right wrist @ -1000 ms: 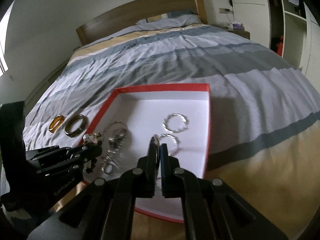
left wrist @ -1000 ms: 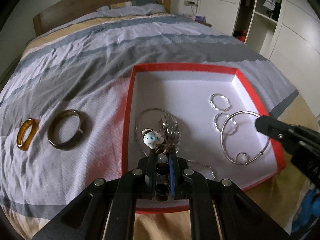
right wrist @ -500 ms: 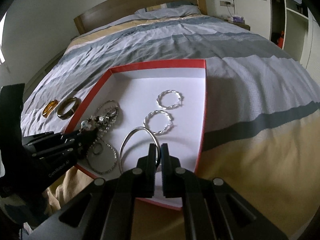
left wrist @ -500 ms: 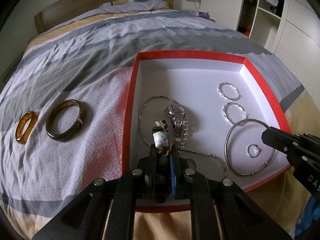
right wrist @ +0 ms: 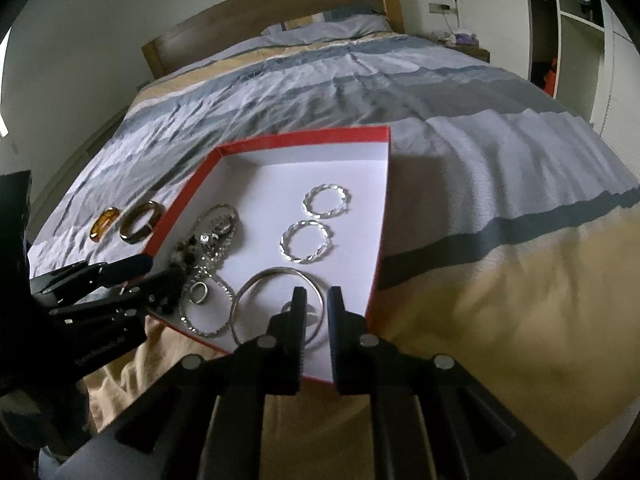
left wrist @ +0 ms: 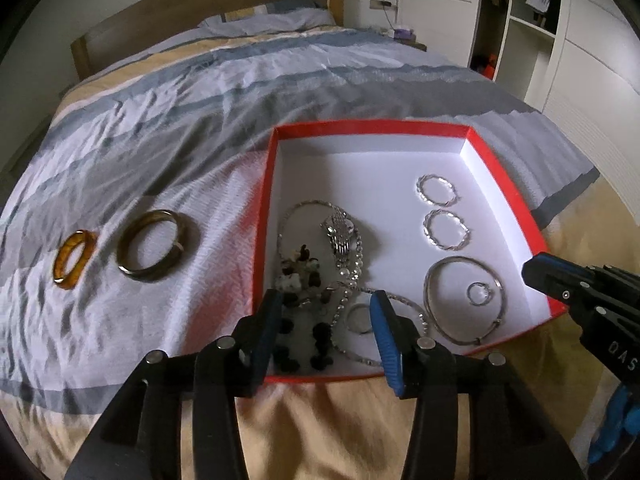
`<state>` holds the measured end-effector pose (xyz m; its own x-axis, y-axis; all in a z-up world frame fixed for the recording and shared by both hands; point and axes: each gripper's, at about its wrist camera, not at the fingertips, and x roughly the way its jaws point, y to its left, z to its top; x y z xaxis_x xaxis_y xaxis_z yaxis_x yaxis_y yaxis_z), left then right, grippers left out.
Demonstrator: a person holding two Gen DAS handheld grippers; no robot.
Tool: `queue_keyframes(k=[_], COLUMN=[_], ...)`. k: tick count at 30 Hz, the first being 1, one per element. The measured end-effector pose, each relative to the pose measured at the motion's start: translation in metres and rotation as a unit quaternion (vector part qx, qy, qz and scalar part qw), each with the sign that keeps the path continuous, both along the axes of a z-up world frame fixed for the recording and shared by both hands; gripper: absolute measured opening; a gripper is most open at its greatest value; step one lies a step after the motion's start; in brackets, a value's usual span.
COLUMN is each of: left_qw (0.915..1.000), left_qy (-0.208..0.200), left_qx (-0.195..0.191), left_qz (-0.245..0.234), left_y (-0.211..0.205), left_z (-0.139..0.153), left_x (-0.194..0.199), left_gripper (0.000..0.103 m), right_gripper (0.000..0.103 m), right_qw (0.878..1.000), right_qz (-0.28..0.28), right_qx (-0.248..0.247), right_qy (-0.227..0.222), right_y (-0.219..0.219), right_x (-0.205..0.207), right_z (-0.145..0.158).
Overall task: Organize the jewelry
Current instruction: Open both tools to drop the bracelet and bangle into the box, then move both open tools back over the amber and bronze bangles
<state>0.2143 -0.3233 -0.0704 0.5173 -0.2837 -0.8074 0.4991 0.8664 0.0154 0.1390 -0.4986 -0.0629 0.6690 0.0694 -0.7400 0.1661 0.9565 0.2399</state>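
Observation:
A red-rimmed white box point(left wrist: 504, 184) lies on the bed and holds jewelry. A dark beaded bracelet with a small figurine point(left wrist: 298, 276) lies at its near left, beside a silver watch point(left wrist: 340, 234) and a chain. Two twisted silver rings point(left wrist: 436, 190) point(left wrist: 446, 230), a silver bangle point(left wrist: 464, 300) and a small ring point(left wrist: 480, 294) lie at the right. My left gripper point(left wrist: 324, 312) is open and empty above the bead bracelet. My right gripper point(right wrist: 318, 300) is slightly open and empty over the bangle point(right wrist: 276, 304). An amber bangle point(left wrist: 74, 258) and a dark bangle point(left wrist: 154, 244) lie on the sheet left of the box.
The striped duvet point(left wrist: 240, 92) covers the bed up to a wooden headboard point(left wrist: 208, 12). White wardrobes point(left wrist: 580, 60) stand at the right. The box point(right wrist: 382, 216) sits near the bed's front edge.
My left gripper opened and let go of the bead bracelet, which now lies in the box. My right gripper opened slightly. Both pulled back a little.

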Motion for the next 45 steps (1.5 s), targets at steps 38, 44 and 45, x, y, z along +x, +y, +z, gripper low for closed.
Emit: queue_keyframes(k=[38, 44, 45], left_qw=[0.9753, 0.9744, 0.9745], left_qy=[-0.101, -0.077, -0.073], left_qx=[-0.008, -0.017, -0.018], left_qz=[0.196, 0.21, 0.211], left_y=[0.292, 0.31, 0.31], left_z=[0.132, 0.099, 0.093], left_x=[-0.124, -0.056, -0.043], left_gripper=[0.071, 0.071, 0.071], right_gripper=[0.031, 0.036, 0.036], right_qw=[0.987, 0.989, 0.99], right_qz=[0.099, 0.102, 0.102], right_qx=[-0.062, -0.061, -0.061], right_qy=[-0.111, -0.084, -0.077], right_y=[0.172, 0.195, 0.198], right_x=[-0.095, -0.016, -0.003], right_z=[0.152, 0.12, 0.114])
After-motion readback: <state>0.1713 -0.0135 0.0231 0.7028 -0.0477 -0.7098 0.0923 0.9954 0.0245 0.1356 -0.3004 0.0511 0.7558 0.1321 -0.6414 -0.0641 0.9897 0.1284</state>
